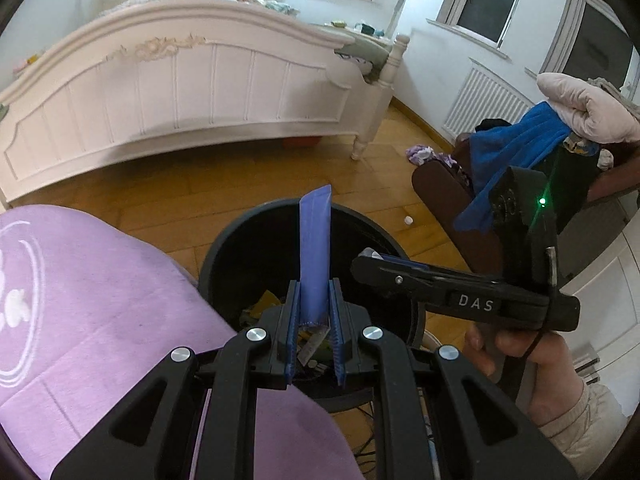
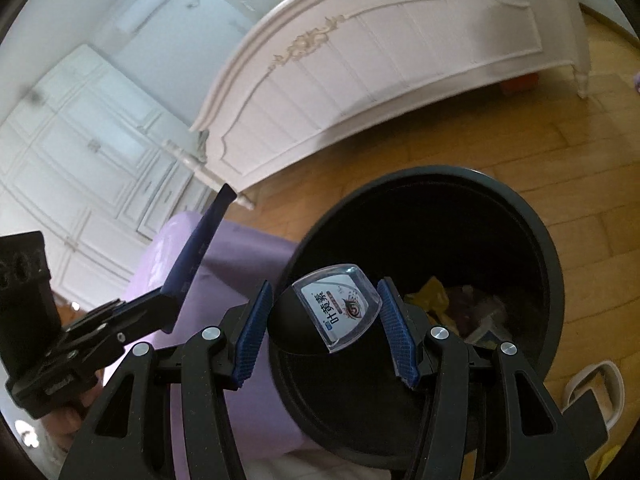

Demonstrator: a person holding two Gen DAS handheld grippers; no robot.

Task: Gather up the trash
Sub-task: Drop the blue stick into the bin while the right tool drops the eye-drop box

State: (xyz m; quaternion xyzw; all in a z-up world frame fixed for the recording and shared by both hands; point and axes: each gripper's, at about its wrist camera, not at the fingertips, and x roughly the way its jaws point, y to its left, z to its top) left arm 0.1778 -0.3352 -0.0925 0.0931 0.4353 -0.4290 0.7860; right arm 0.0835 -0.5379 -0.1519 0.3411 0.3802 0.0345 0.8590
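Observation:
My left gripper (image 1: 314, 292) is shut on a flat blue sachet (image 1: 315, 248) that stands upright between its pads, over the open black trash bin (image 1: 256, 256). In the right wrist view the same sachet (image 2: 200, 240) sticks up from the left gripper (image 2: 160, 304) at the left. My right gripper (image 2: 326, 316) is shut on a small black container with a clear printed lid (image 2: 340, 312), held above the near side of the bin (image 2: 552, 248). Wrappers lie at the bin's bottom (image 2: 432, 292). The right gripper (image 1: 366, 266) reaches in from the right, with a hand (image 1: 540, 360) on its handle.
A purple cloth (image 1: 100, 300) lies just left of the bin. A white bed footboard (image 1: 180, 92) stands across the wooden floor. A brown chair piled with clothes (image 1: 520, 148) is at the right. A small white scrap (image 1: 407, 220) and a slipper (image 2: 596, 388) lie on the floor.

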